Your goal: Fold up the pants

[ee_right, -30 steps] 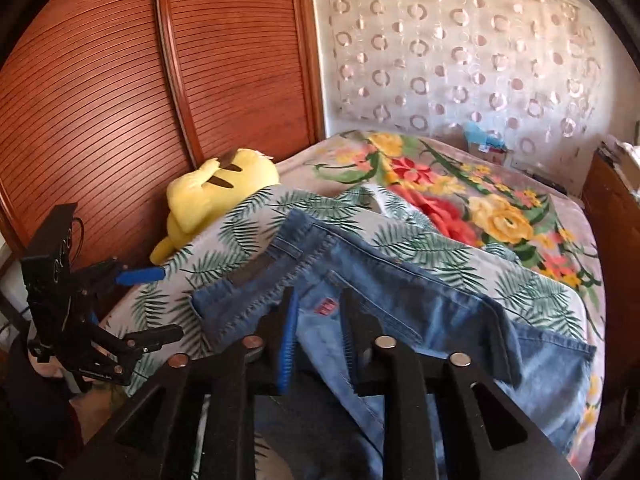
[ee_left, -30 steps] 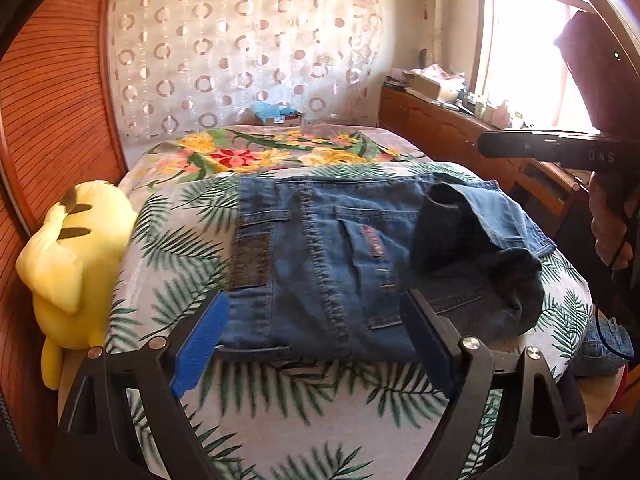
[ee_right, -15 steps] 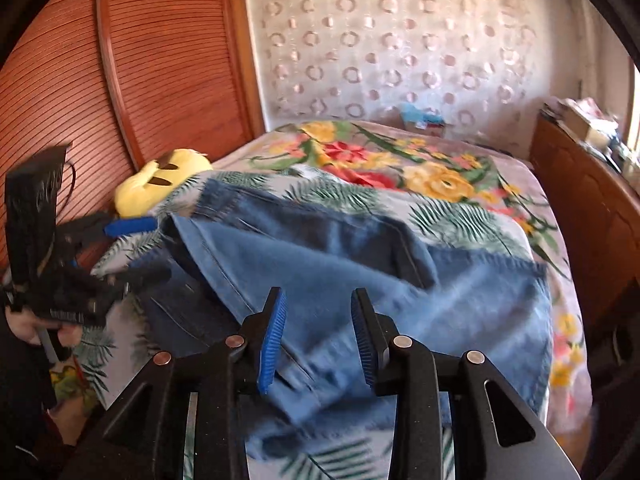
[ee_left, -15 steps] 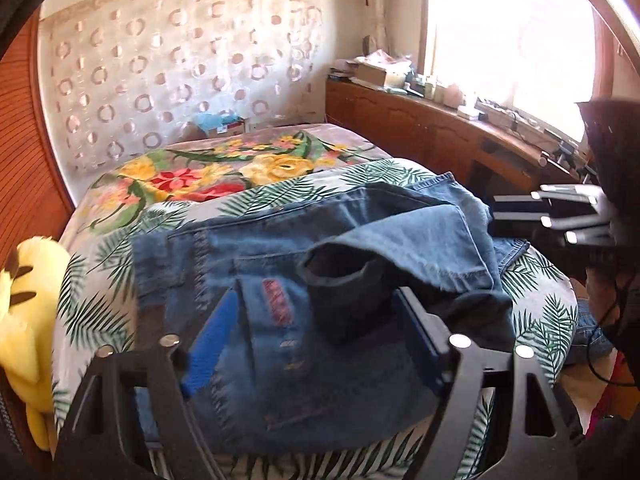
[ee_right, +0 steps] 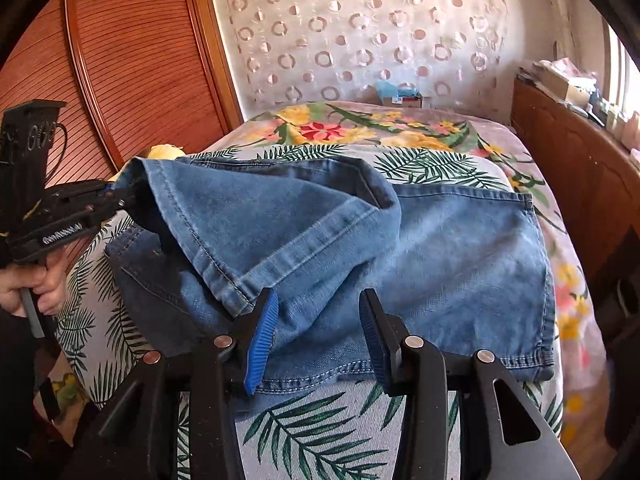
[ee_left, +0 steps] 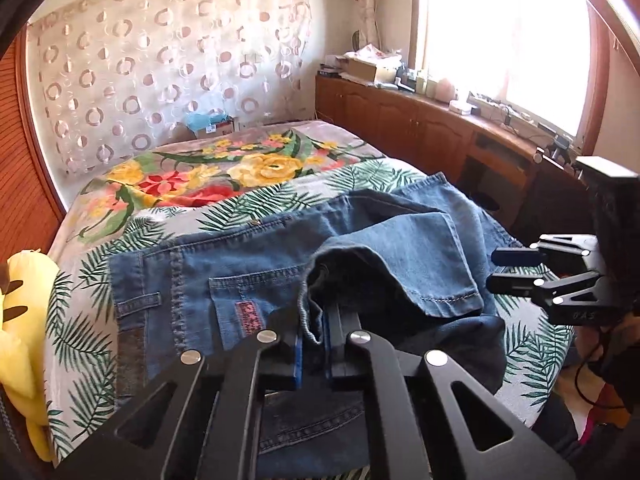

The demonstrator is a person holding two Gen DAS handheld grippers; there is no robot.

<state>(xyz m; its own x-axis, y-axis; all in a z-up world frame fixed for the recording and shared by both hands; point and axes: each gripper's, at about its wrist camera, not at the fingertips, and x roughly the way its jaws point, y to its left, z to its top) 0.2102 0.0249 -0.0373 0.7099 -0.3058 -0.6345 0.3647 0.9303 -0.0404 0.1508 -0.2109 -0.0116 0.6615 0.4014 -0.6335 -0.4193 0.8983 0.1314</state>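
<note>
Sunlit from a wide window, the bedroom has a bed (ee_left: 120, 312) covered with a palm-leaf sheet, a flowered blanket (ee_left: 224, 172) further back and a yellow plush toy (ee_left: 24, 320) at the edge beside the slatted wooden wardrobe (ee_right: 132, 64). Spread across the palm-leaf sheet lie the faded blue denim pants (ee_right: 460, 264), waistband and back pockets toward the plush toy, with one leg doubled over the seat.

At the hem of that doubled leg, the left gripper (ee_left: 312, 344) is clamped tight on a bunched ridge of cloth and lifts it slightly off the layer below. Further along the same folded edge, the right gripper (ee_right: 316, 336) is opening; denim lies between its blue pads (ee_right: 262, 336) but they do not press on it.

Denim of this weight looks limp yet heavy: it should drape and sag between two holds, and its rough weave ought to resist slipping. Stitched hems and seams look like the firmest places to pinch, being thicker and less likely to stretch. Taking both layers at a corner would probably keep the fold aligned; a single-layer pinch risks peeling the leg open.
</note>
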